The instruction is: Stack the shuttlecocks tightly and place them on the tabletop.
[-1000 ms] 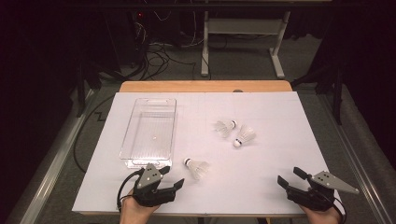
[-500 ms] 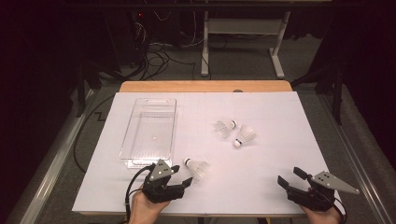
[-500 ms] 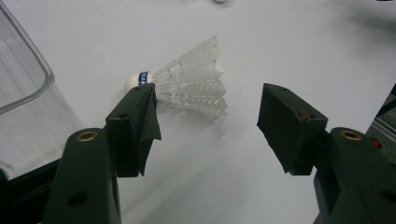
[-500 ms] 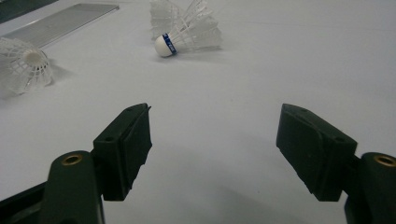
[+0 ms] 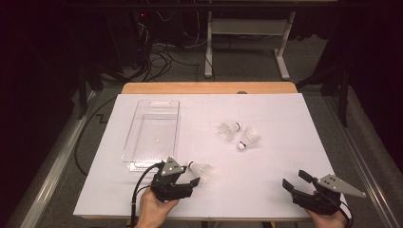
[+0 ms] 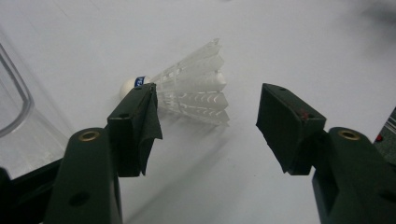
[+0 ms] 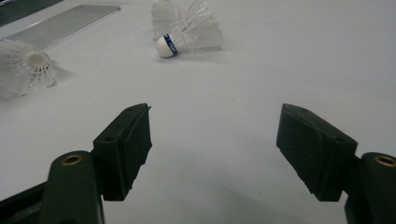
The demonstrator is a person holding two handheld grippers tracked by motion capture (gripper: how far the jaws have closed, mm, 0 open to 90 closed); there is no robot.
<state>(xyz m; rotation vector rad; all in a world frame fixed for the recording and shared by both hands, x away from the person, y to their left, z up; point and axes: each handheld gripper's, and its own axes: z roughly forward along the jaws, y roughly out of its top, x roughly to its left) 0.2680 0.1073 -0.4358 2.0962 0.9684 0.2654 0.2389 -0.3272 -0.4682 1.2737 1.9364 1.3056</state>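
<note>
1. The left gripper (image 5: 190,176), lower left of the high view, has its jaws spread and has just been closing them slightly; the nearest shuttlecock (image 6: 191,88) lies just ahead, ungripped.
2. The clear tray (image 5: 142,142) sits left of it, cut off in the left gripper view.
3. 2 more shuttlecocks (image 5: 240,134) lie mid-frame, touching.
4. The right gripper (image 5: 297,183), lower right, is released, holding nothing.

The nearest shuttlecock (image 5: 201,168) was a white feathered one with a blue band by its cork, lying on its side on the white table (image 5: 266,190), just beside the clear plastic tray (image 5: 153,134).
</note>
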